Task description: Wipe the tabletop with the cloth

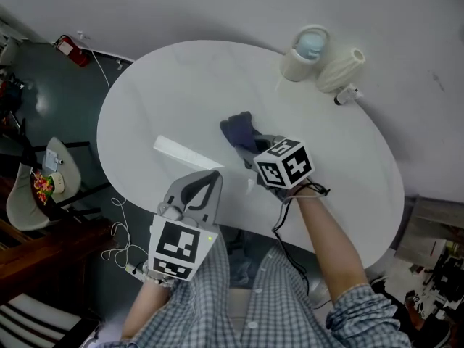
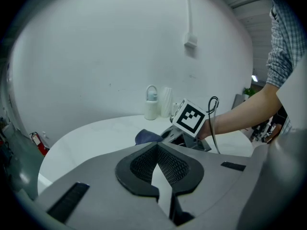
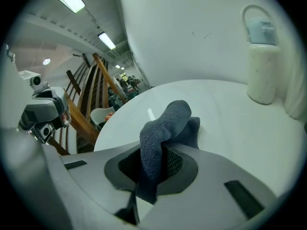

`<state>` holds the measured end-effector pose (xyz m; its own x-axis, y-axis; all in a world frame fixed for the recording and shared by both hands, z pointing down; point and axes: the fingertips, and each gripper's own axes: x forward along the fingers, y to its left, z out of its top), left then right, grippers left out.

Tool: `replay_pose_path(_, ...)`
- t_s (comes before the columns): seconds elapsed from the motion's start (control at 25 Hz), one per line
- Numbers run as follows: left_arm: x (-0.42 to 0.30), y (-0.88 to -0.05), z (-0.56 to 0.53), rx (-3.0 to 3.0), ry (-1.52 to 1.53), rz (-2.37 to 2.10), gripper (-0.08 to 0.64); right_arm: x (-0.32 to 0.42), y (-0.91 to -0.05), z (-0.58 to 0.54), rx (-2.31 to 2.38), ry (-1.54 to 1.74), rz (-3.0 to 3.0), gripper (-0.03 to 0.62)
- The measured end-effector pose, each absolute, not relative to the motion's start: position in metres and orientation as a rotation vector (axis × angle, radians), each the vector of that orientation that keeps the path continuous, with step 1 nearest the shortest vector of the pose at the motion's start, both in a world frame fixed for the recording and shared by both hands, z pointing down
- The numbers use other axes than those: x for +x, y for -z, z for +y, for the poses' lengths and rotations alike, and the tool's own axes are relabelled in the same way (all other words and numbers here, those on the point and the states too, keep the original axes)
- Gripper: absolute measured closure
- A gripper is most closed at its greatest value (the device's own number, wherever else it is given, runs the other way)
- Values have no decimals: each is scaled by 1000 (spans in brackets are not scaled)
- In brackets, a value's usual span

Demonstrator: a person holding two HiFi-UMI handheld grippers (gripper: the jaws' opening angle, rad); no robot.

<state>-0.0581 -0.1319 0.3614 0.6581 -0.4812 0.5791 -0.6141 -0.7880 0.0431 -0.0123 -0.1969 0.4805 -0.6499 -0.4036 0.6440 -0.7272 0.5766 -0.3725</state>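
The dark blue cloth point(image 3: 165, 128) is bunched near the middle of the white tabletop point(image 1: 167, 93), with one fold pinched in the closed right tongs point(image 3: 153, 169) and the rest heaped just ahead of their tips, seemingly resting on the surface. Since only a fold is gripped, the cloth could be pulled free by a hard stroke, and the bottle point(image 1: 308, 49) at the far edge could be knocked by a long one. The left tongs point(image 2: 160, 169) are closed on nothing, apart at the near edge.
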Motion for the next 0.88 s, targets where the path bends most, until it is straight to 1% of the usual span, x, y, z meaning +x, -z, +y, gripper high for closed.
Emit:
replay_pose_path(0.56,-65,-352,-108,2780,-825,-729,557,34,-416,-147,1460,-809,-2265,554)
replay_pose_path(0.88,-55,-355,-96,2847,-851,-609,557,47,-362,-110,1697,-633,-2248,554)
